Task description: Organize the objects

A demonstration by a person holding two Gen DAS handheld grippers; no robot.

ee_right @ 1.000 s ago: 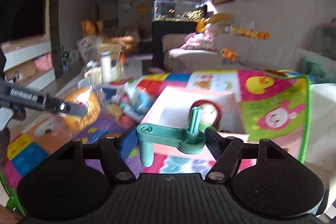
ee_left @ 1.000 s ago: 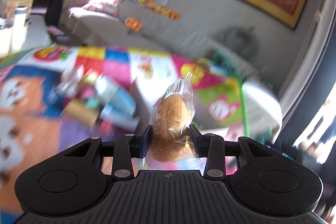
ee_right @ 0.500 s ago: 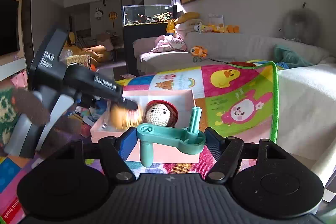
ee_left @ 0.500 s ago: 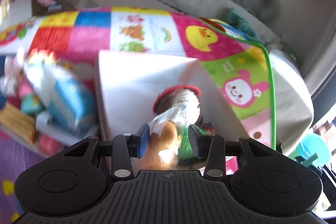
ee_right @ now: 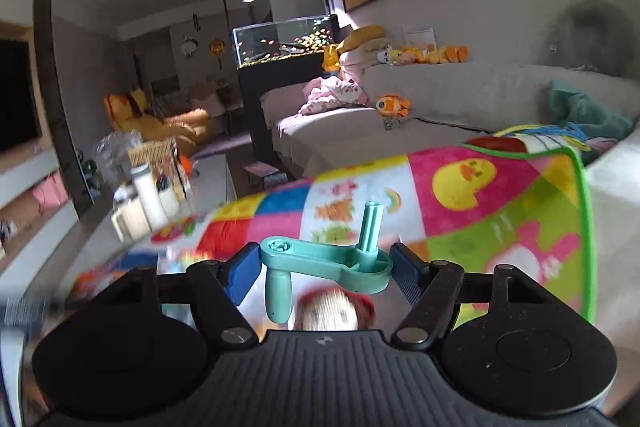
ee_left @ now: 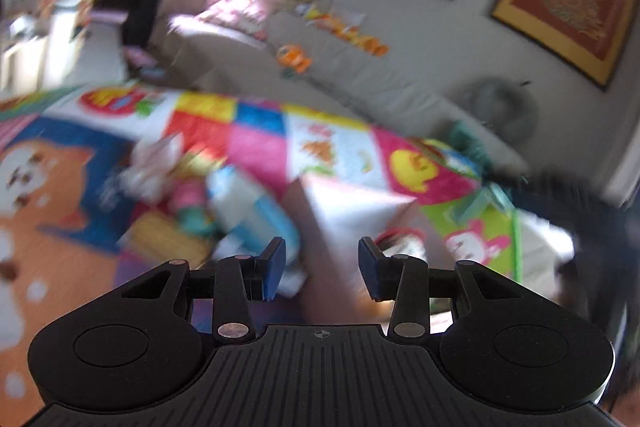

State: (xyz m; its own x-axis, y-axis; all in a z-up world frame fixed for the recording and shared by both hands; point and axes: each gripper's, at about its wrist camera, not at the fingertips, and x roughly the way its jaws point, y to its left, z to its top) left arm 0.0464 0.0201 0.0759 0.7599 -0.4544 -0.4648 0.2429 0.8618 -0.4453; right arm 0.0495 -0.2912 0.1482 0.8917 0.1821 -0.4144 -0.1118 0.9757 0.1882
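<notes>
My left gripper [ee_left: 322,269] is open and empty, above the near left edge of the pink box [ee_left: 348,215] on the play mat. A red-hatted crochet doll [ee_left: 404,245] lies in that box; it also shows blurred in the right wrist view [ee_right: 334,311], just below my right gripper. My right gripper [ee_right: 324,269] is shut on a teal plastic crank handle [ee_right: 324,263], held crosswise between the pads with one peg up and one down. The wrapped bread is not visible.
A pile of toys and packets [ee_left: 192,203] lies on the colourful mat [ee_left: 256,143] left of the box. A grey sofa [ee_right: 440,99] with plush toys runs along the wall. A fish tank [ee_right: 284,43] stands behind it.
My left gripper has let go of the wrapped bread over the box, opened, and drawn back and up. My right gripper has moved in over the box, still holding the teal crank.
</notes>
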